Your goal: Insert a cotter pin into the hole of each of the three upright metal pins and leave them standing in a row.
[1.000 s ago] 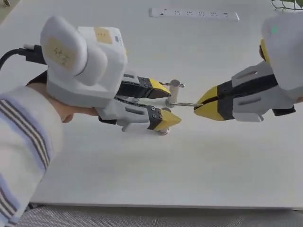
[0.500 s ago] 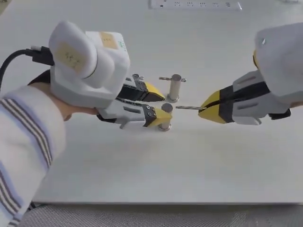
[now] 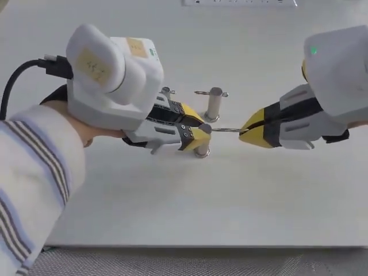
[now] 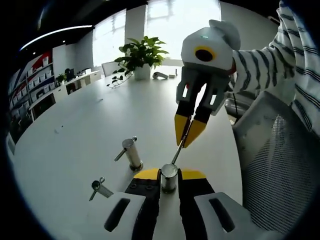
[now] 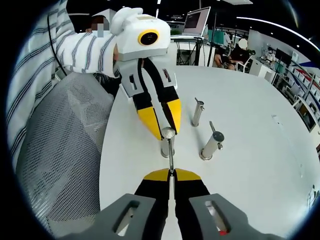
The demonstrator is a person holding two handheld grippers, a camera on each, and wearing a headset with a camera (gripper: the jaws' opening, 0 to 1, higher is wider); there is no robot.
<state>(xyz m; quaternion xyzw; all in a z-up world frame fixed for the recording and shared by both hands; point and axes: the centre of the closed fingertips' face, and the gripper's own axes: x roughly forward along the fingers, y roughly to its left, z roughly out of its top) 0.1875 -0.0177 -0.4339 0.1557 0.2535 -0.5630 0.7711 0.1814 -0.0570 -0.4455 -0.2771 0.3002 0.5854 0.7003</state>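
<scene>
The white surface (image 3: 172, 201) carries everything, with a power strip (image 3: 238, 2) lying along its far edge. The left gripper (image 3: 198, 131), held by a hand in a striped sleeve (image 3: 34, 172), lies low over the surface with its yellow-tipped jaws closed on either side of the front metal pin (image 3: 202, 142), which stands upright on its base between them; the left gripper view shows that pin's round top right between the two tips. Opposite it, the right gripper (image 3: 246, 130) points at the left one, its jaws pinched together on the tail of a loose cotter pin (image 3: 227, 130). This cotter pin lies level between the two grippers, and its free end meets the front metal pin just under its head, as the right gripper view shows; whether it has entered the hole I cannot tell. Just behind the front pin stands the second metal pin (image 3: 214, 104), upright, with a cotter pin crossing it near the top. The third metal pin (image 3: 167, 92) stands further to the left, half hidden behind the left gripper; in the left gripper view it also bears a cotter pin.
</scene>
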